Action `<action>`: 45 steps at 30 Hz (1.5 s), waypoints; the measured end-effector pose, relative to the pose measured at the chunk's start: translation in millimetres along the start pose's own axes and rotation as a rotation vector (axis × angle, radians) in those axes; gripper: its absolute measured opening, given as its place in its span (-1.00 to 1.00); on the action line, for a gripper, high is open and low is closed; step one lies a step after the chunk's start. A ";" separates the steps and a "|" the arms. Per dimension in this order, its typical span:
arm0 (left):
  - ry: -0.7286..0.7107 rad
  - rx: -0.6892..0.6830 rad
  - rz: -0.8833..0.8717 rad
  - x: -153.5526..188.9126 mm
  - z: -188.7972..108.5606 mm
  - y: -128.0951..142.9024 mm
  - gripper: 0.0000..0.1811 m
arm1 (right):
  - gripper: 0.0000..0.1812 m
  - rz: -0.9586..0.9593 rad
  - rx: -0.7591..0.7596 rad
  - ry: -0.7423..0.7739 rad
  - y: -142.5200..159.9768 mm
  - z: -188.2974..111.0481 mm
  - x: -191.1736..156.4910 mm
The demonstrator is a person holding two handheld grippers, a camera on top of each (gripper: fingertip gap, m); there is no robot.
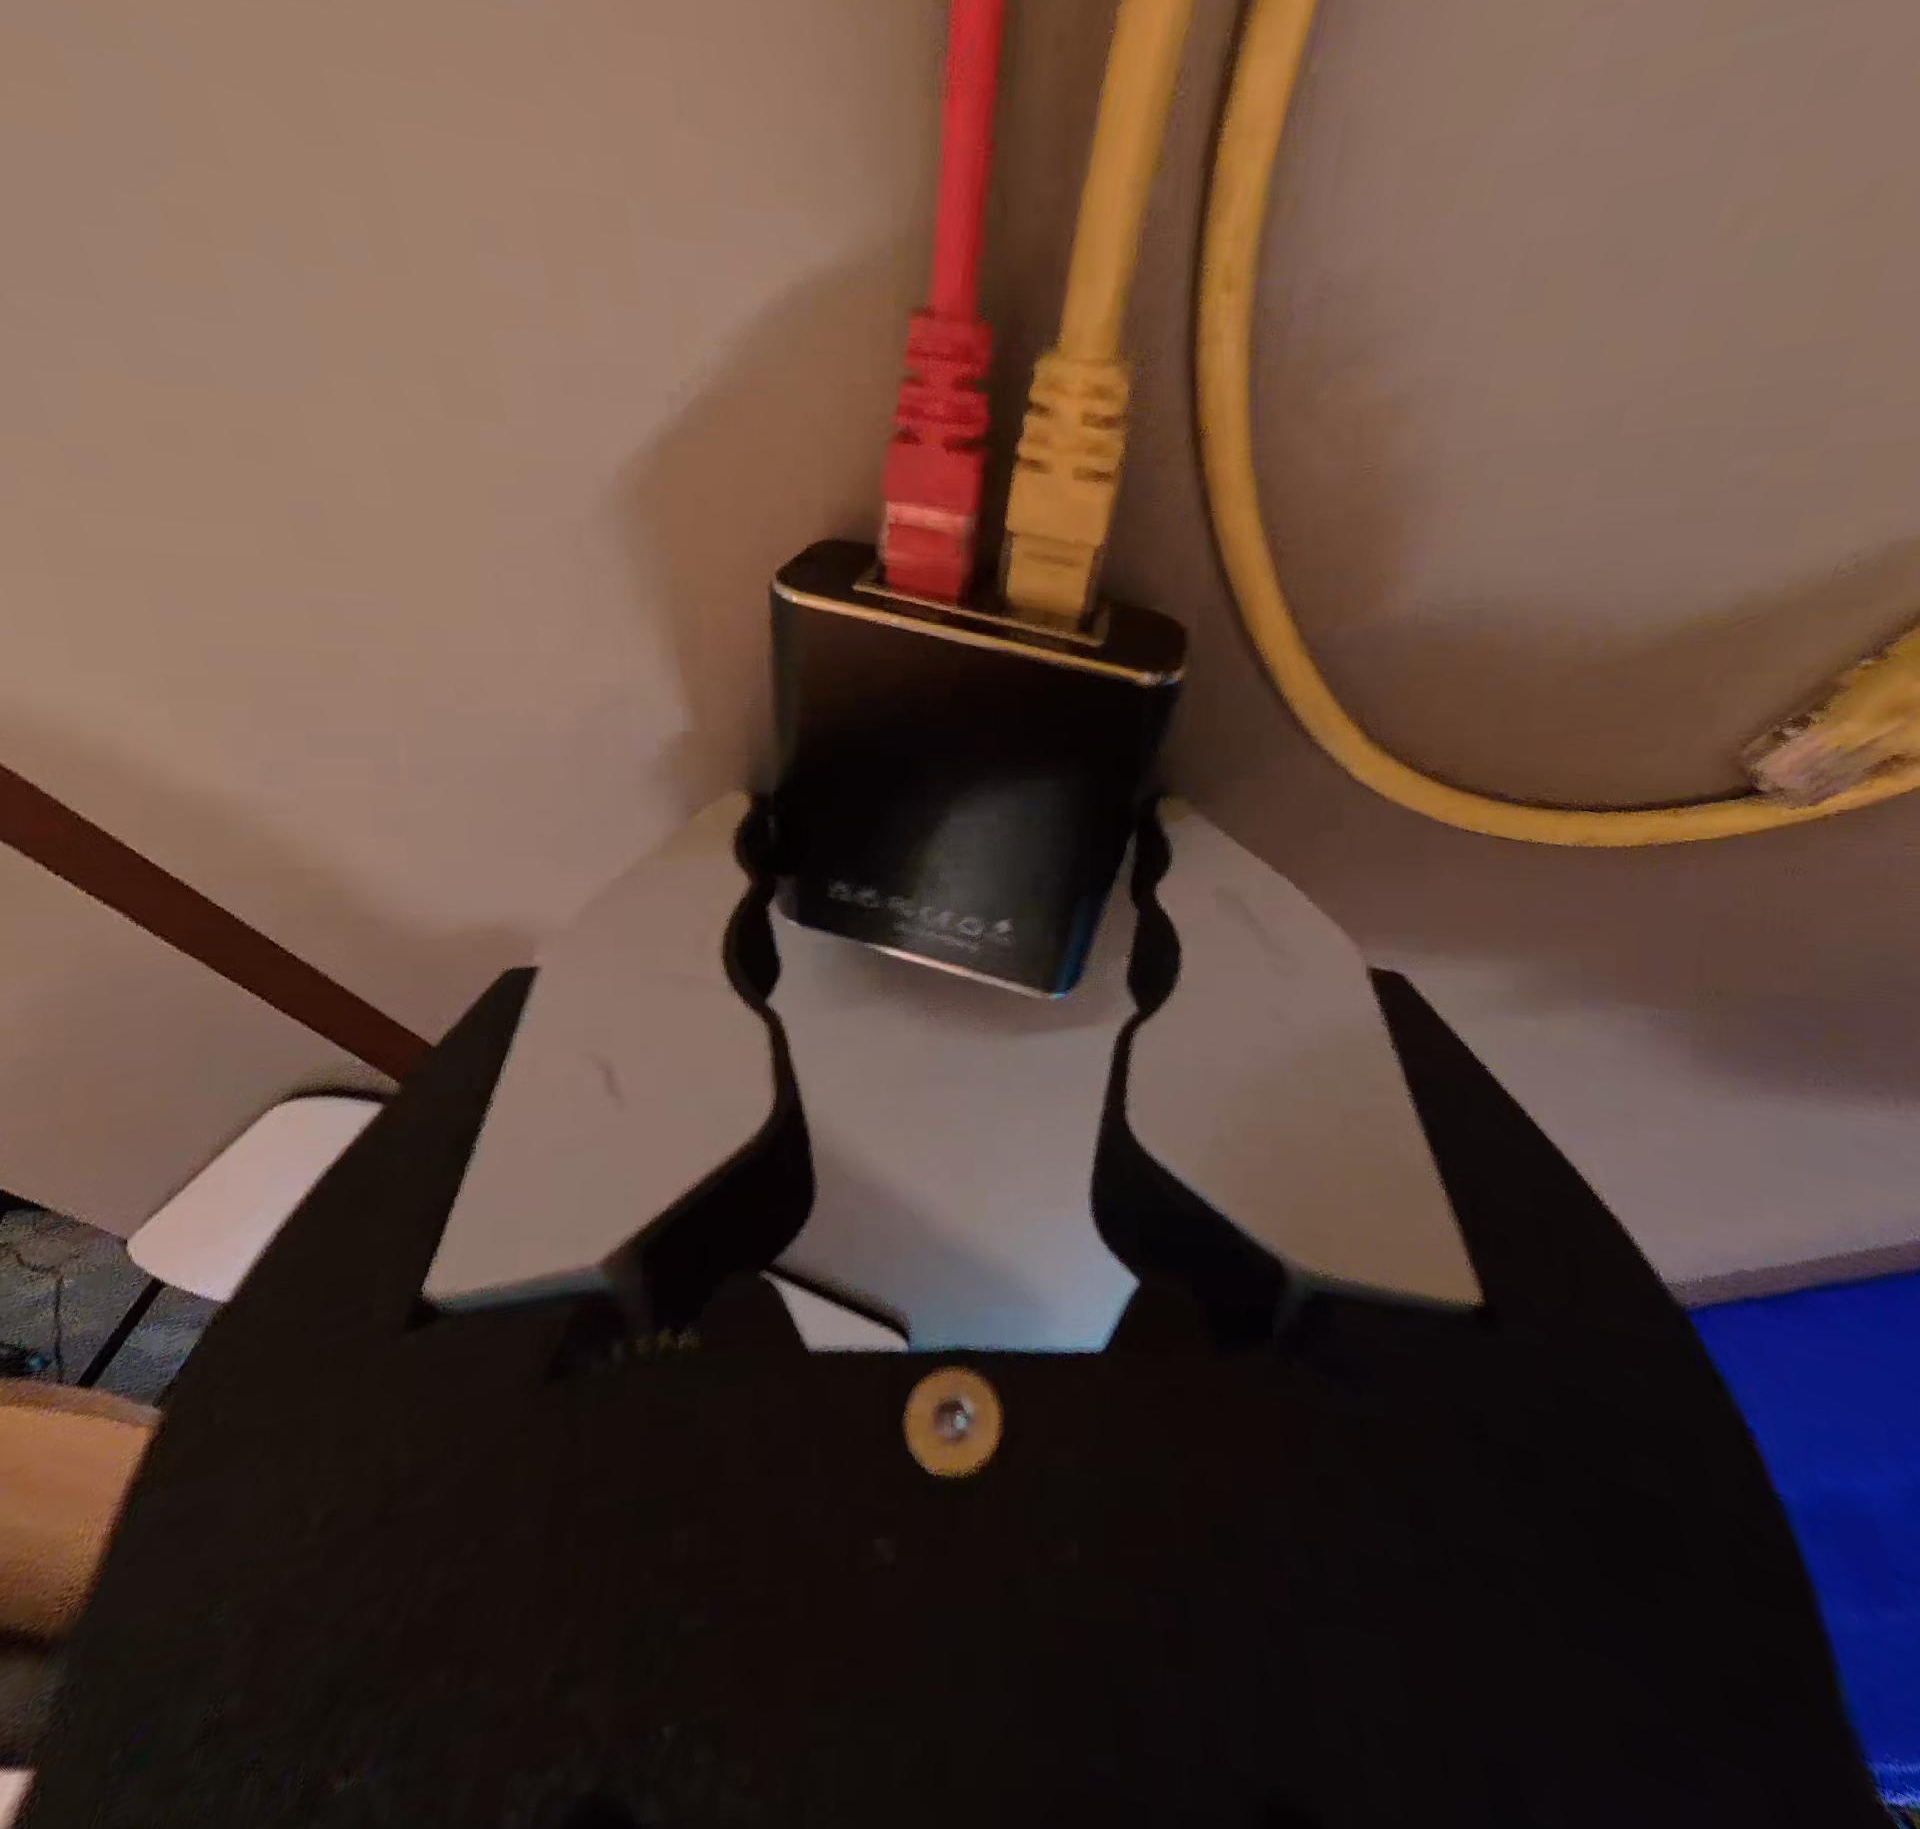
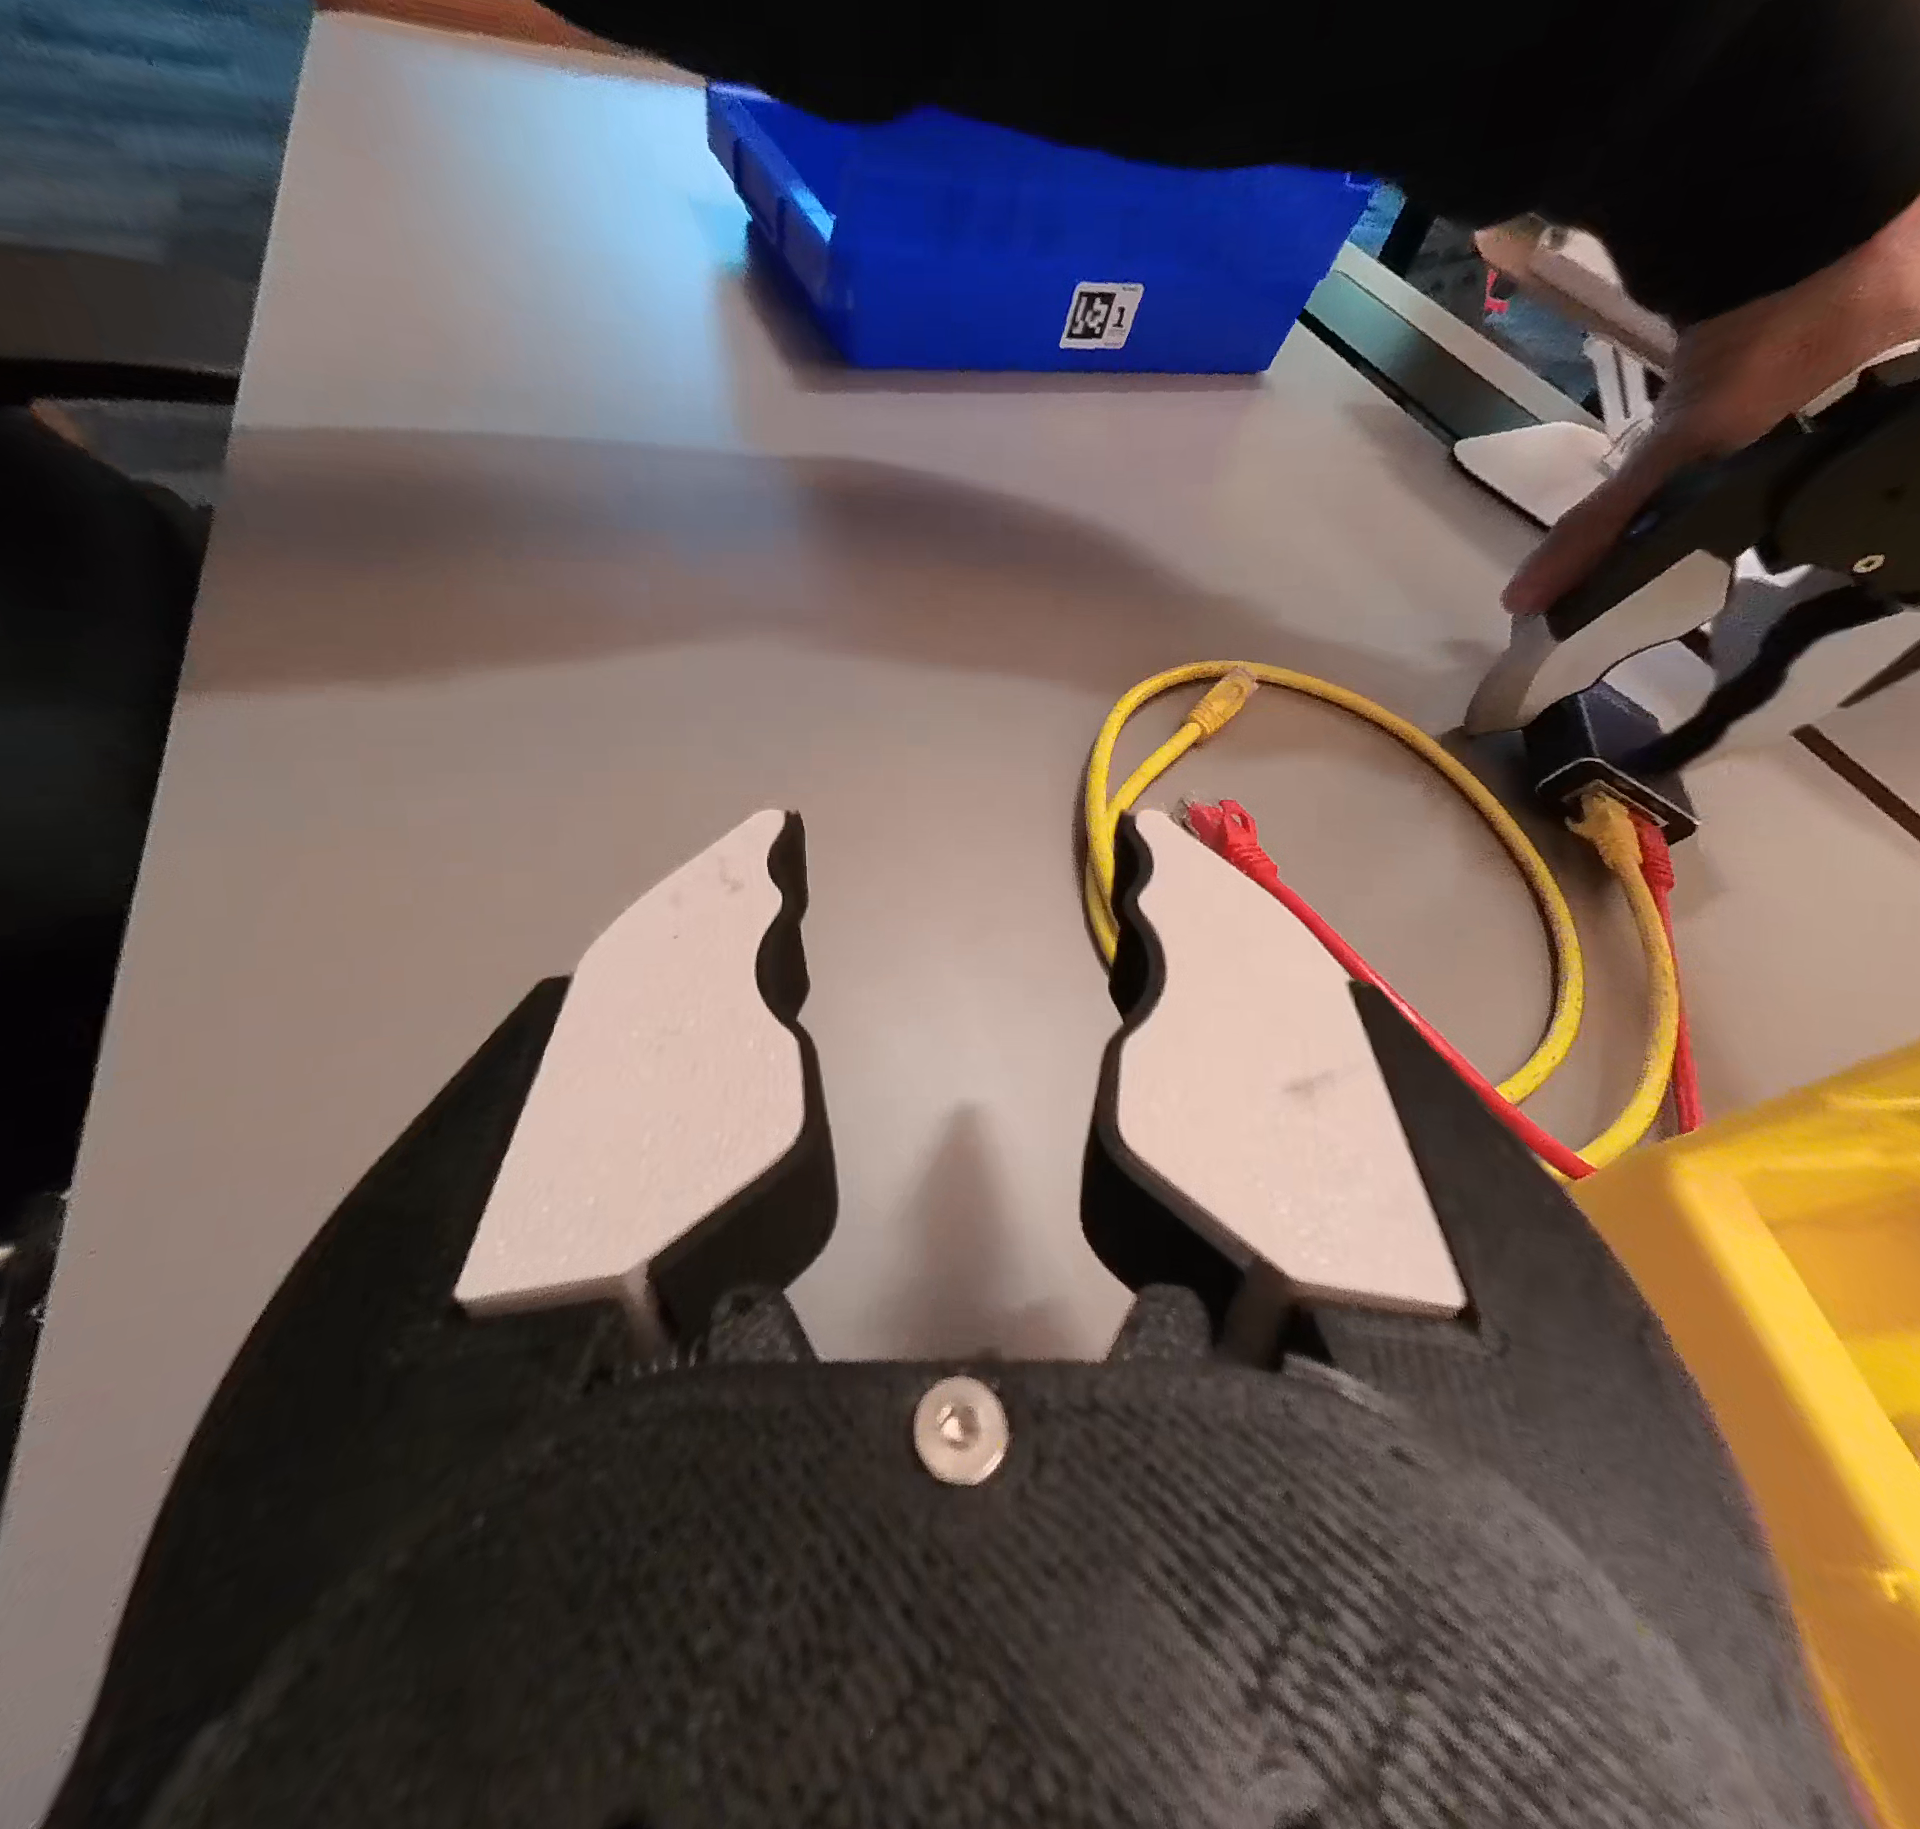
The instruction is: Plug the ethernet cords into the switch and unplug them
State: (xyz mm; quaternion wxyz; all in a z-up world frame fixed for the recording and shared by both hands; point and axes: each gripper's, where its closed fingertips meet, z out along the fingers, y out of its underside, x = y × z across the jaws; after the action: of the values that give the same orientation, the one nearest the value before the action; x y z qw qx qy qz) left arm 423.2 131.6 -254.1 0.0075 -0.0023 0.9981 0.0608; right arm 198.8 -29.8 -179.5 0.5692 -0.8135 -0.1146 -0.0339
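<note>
Dead centre of the left wrist view sits the switch (image 1: pixel 971 771) — a small black box on the counter (image 1: pixel 416 429), with the left gripper (image 1: pixel 951 844) fingers clamped on its sides. Red cord (image 1: pixel 935 491) and yellow cord (image 1: pixel 1070 491) are both seated in its ports; their free ends lie nearby. Right gripper (image 2: pixel 961 844) hovers over bare counter in the lower middle of its view, fingers apart and empty. For unplugging, I'd guess you pinch the plug boot, press the latch tab and pull straight along the port — no yanking the cable. Pale lettering on the switch is too blurry to read. Blue bin (image 2: pixel 1039 252) at upper centre carries a white coded sticker.
</note>
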 end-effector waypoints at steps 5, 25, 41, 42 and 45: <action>-0.042 -0.068 0.002 24.1 -2.5 8.7 -0.32 | -0.42 0.082 0.033 0.054 -3.9 6.9 13.1; -0.852 0.217 -0.318 193.4 -197.9 -12.4 -0.33 | -0.30 1.101 0.747 -0.057 -115.0 51.5 27.9; -1.216 0.745 -0.386 257.0 -218.7 -43.9 -0.27 | -0.72 1.091 0.909 -0.330 -156.5 33.2 1.2; -1.202 0.851 -0.409 259.6 -219.4 -45.4 -0.25 | -0.72 1.118 0.910 -0.324 -154.0 33.1 4.0; -1.171 1.138 -0.375 269.2 -221.1 -51.1 -0.23 | -0.72 1.220 0.861 -0.431 -152.1 38.0 -1.6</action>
State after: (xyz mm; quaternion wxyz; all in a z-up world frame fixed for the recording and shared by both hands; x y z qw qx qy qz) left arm 151.1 53.0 -45.0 0.5346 -0.1323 0.6943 -0.4633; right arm 160.2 55.0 -53.5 0.7181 -0.4286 0.2423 0.4918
